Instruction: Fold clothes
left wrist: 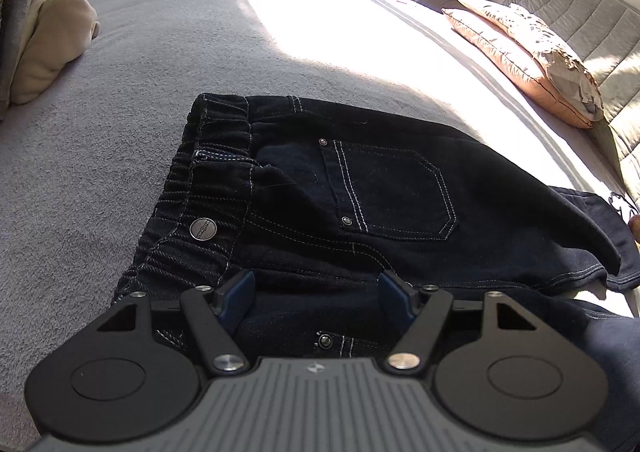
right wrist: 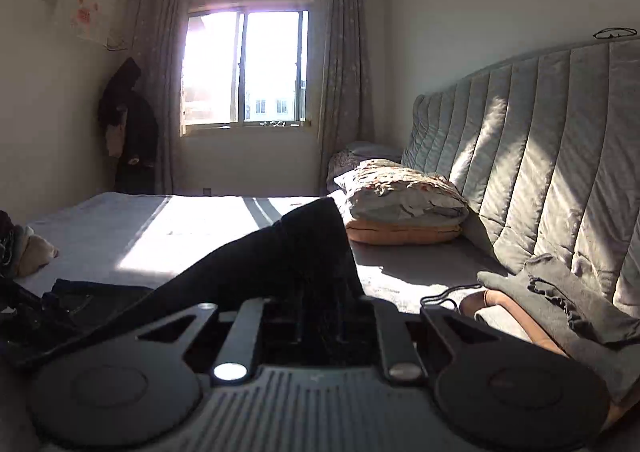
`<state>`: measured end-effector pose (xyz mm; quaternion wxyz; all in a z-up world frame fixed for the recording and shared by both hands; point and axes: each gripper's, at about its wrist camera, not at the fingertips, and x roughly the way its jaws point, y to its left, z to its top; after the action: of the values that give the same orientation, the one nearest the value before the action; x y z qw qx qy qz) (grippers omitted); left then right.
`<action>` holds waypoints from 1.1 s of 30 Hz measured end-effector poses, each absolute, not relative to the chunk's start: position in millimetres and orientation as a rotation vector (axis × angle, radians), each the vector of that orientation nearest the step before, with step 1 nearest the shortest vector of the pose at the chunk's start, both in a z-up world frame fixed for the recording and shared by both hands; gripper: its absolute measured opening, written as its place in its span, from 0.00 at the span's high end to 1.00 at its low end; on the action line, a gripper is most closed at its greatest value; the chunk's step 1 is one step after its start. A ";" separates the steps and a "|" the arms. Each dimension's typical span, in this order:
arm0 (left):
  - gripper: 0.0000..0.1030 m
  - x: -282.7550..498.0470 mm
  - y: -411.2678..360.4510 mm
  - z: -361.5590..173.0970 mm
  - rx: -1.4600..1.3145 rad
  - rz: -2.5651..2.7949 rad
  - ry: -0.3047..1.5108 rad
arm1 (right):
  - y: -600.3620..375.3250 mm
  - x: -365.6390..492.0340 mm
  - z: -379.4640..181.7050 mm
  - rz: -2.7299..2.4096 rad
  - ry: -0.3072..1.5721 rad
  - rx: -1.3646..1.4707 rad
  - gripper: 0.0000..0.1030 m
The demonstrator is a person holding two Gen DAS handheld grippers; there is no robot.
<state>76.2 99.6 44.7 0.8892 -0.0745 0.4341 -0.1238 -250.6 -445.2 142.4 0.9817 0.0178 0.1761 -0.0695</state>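
Dark blue jeans [left wrist: 360,188] lie on the grey bed cover [left wrist: 120,100], waistband to the left, a back pocket facing up. My left gripper [left wrist: 316,292] hovers low over the near part of the jeans. It is open, and its blue pads [left wrist: 240,290] stand wide apart with only flat denim below them. In the right wrist view, my right gripper [right wrist: 318,316] is shut on a leg of the jeans [right wrist: 280,260]. The dark cloth rises out of the jaws and drapes down to the left. The fingertips are hidden by the fabric.
Folded pale clothes [left wrist: 48,40] sit at the far left of the bed. Stacked pillows [left wrist: 528,52] and a padded headboard [right wrist: 540,156] are on the right. A grey garment [right wrist: 568,304] lies by the headboard. A window [right wrist: 244,68] is ahead, sunlight falling across the bed.
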 end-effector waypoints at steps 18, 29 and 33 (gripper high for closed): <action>0.31 102.9 106.9 48.3 -0.265 -0.105 0.825 | -579.8 -97.0 7.6 -0.362 0.614 1.186 0.42; 0.31 110.7 116.6 47.5 -0.342 -0.089 0.788 | -518.6 -66.5 71.7 -0.348 0.208 0.738 0.94; 0.31 109.1 117.7 50.5 -0.328 -0.074 0.781 | -424.6 -94.1 131.7 -0.297 -0.033 0.108 0.94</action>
<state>109.1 117.7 50.5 0.9109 -0.1593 0.3790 -0.0360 -94.1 -424.6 131.7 0.9874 0.0535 -0.0162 -0.1477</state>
